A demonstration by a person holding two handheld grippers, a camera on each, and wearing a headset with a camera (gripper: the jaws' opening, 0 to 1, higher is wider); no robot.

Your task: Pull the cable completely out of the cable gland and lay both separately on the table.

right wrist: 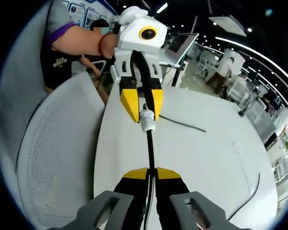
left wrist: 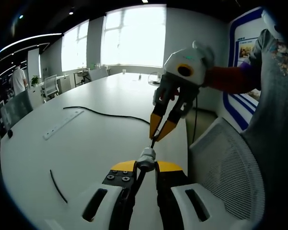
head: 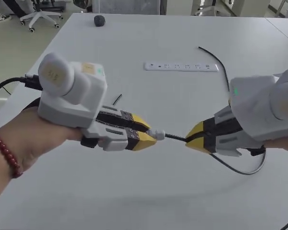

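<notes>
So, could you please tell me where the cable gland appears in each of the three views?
Head view: the cable gland sits centre frame, at the tips of the left gripper.
Left gripper view: low centre, between that view's own jaws.
Right gripper view: upper centre, in the other gripper's yellow tips.
Shared landmark: the black cable running from the gland to the right gripper.

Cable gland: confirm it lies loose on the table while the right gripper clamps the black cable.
Wrong. The cable gland is clamped in the left gripper, off the table, as the left gripper view shows. The right gripper does clamp the black cable.
</notes>
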